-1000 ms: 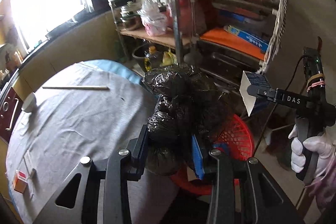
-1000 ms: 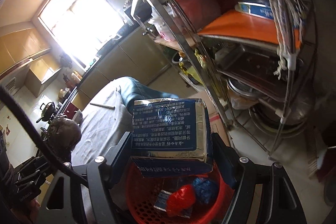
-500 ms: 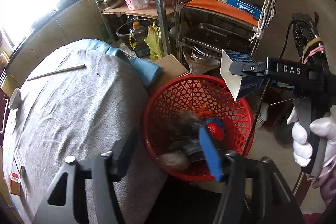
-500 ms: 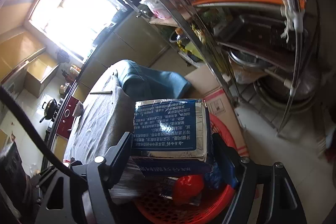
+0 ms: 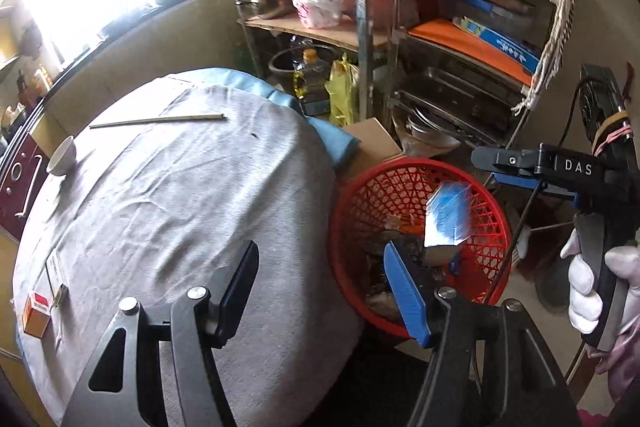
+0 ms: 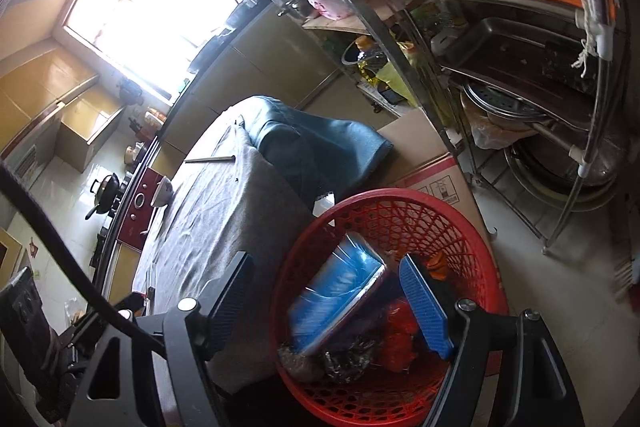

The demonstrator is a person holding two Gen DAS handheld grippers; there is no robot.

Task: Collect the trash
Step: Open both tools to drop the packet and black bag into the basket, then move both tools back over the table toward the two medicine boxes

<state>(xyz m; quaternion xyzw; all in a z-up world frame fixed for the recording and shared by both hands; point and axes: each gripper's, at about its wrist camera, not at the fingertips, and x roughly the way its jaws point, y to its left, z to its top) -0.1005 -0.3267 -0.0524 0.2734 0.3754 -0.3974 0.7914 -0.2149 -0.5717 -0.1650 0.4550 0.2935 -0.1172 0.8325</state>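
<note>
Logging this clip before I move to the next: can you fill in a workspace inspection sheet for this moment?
Surface: table under grey cloth.
Job's things: red basket beside the table; blue box blurred, tilted inside it, on black bag and red scraps.
Clutter: chopsticks, white bowl, small orange carton.
Grippers: left hand-held gripper opening, nothing between its jaws; right hand-held gripper open, box loose.
Cables: black cable at the right gripper.
Surroundings: metal shelving, cardboard box.
</note>
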